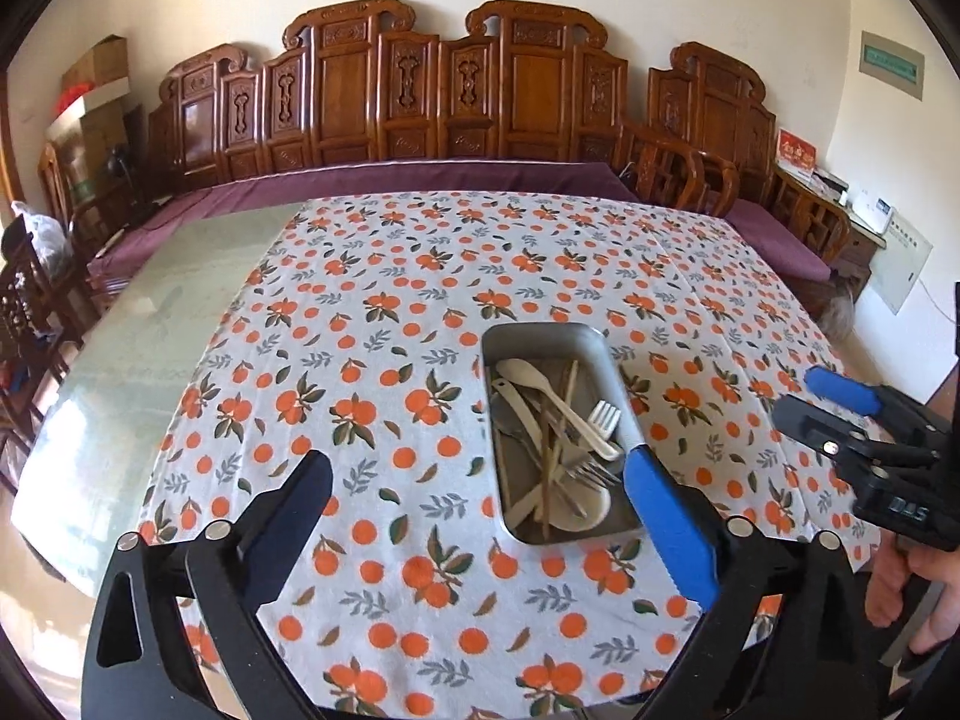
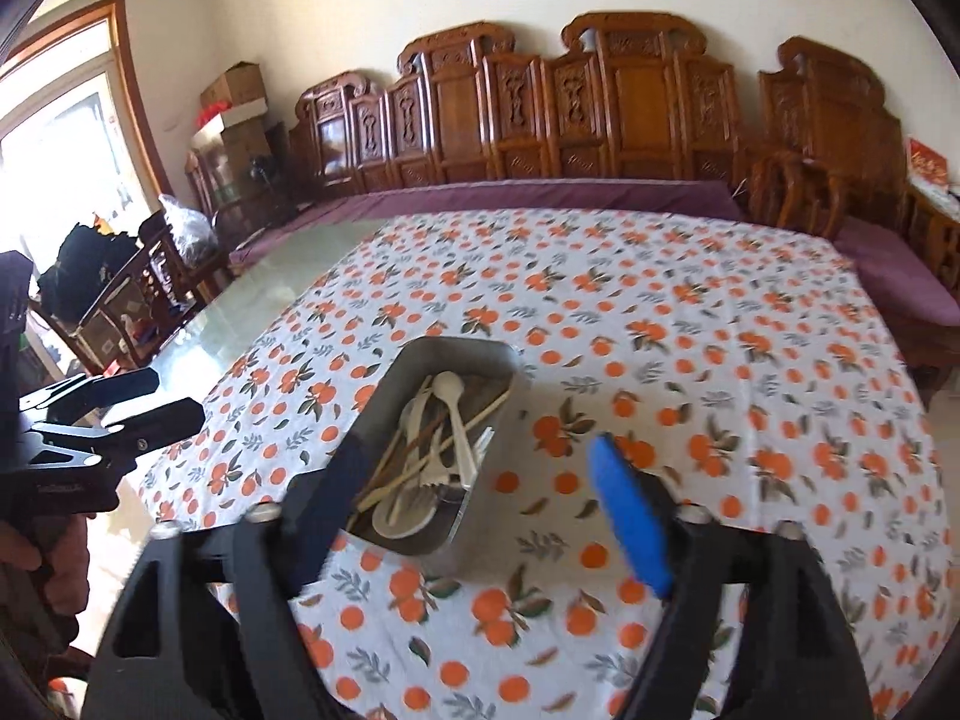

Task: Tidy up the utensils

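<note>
Steel tray (image 1: 606,372) holding the utensils (image 1: 558,450) sits centre-right of the left wrist view, long axis running up-frame, just ahead of the left gripper (image 1: 480,522). Left gripper and right gripper (image 2: 462,498) both gape wide, empty; left looks nearer.

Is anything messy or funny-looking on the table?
Yes: in the metal tray, the spoons, forks and chopsticks lie jumbled and crossing, not sorted. The tablecloth leaves one side of the glass table bare.
</note>
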The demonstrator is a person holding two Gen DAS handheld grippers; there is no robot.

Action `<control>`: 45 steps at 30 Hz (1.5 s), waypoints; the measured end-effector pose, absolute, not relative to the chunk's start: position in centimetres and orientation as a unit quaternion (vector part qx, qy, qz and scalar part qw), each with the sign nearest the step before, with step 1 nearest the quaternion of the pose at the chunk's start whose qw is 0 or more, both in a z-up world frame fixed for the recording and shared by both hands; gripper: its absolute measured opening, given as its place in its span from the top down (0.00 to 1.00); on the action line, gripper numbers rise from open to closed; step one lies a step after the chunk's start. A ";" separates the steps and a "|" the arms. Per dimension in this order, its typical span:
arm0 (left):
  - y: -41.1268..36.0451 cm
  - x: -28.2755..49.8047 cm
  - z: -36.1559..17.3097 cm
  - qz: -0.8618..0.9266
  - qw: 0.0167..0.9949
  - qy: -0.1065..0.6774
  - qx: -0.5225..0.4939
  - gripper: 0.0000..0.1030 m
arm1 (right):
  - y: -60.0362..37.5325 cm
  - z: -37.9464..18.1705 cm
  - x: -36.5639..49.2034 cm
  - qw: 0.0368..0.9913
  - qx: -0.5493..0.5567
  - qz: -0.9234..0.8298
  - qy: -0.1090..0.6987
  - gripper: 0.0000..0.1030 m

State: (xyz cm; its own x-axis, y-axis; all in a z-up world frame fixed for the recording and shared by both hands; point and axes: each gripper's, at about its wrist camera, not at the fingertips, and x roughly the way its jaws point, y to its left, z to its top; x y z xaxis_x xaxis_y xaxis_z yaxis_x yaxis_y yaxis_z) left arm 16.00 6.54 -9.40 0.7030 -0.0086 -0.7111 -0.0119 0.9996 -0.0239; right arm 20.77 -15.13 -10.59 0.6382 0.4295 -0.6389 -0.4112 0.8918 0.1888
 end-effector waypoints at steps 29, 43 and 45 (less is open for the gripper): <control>-1.6 6.0 -0.4 -0.027 0.958 0.284 0.012 0.08 | -24.1 0.0 8.0 0.957 0.022 0.173 0.231 0.02; -2.4 3.0 3.5 -0.021 0.971 0.238 0.014 0.08 | -24.9 4.7 4.7 0.967 0.017 0.181 0.177 0.02; -2.5 2.8 3.6 -0.022 0.971 0.237 0.013 0.08 | -24.9 4.8 4.5 0.967 0.017 0.182 0.175 0.02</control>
State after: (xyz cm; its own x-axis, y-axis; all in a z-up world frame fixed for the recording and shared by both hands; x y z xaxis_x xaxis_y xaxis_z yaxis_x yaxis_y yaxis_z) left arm 2.83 -2.46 3.61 0.8866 -0.0359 -0.4612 0.0485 0.9987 0.0155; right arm 4.51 -24.91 4.80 0.8722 0.3581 -0.3333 -0.3462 0.9332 0.0966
